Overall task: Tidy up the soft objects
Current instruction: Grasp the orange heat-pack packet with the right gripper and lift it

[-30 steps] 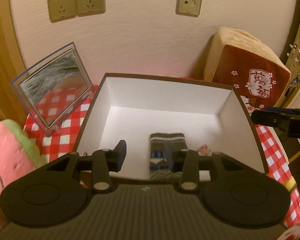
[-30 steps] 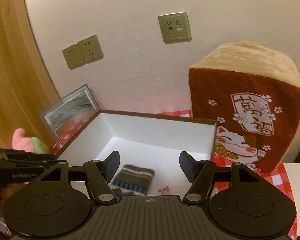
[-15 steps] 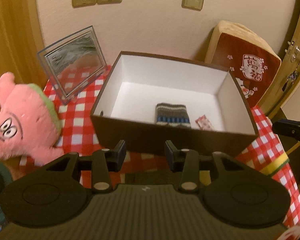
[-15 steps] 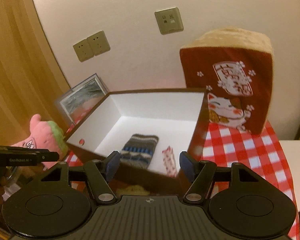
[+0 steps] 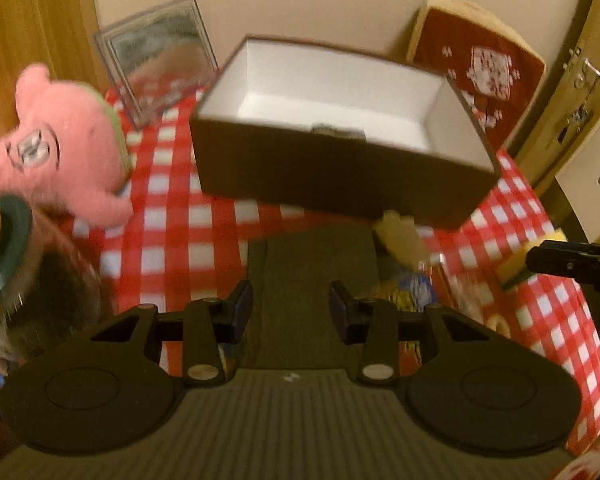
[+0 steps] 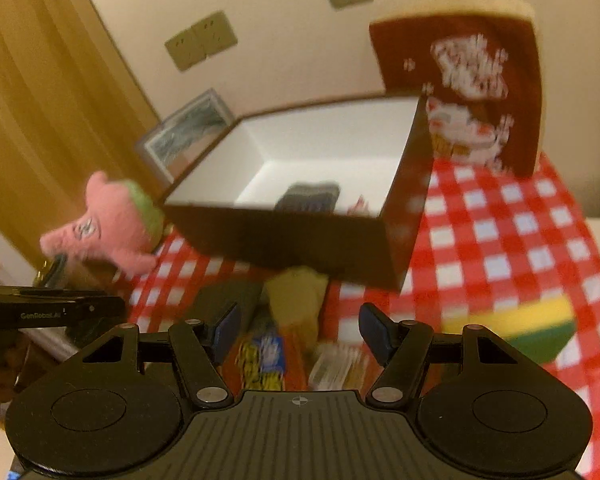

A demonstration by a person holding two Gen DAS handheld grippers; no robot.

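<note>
Since the earlier frames, both grippers had drawn back from the brown white-lined cardboard box (image 5: 340, 176). The left gripper (image 5: 291, 305) and right gripper (image 6: 300, 326) stood parted, gripping nothing. The striped knitted sock (image 6: 308, 197) lay inside the box.

Covered by a red-and-white checked tablecloth (image 6: 500, 240). At the middle, sat a dark brown open box (image 6: 300, 240) with white inside. Left of it, lay a pink plush toy (image 5: 60, 140); far left, leaned a clear picture frame (image 5: 160, 52). Far right, stood a dark red lucky-cat cushion (image 6: 472, 80). Near right, rested a yellow-and-green sponge (image 6: 532, 328); near centre, lay a flat dark cloth (image 5: 316, 272), a pale yellow item (image 6: 300, 296) and blurred snack packets (image 6: 264, 356).
</note>
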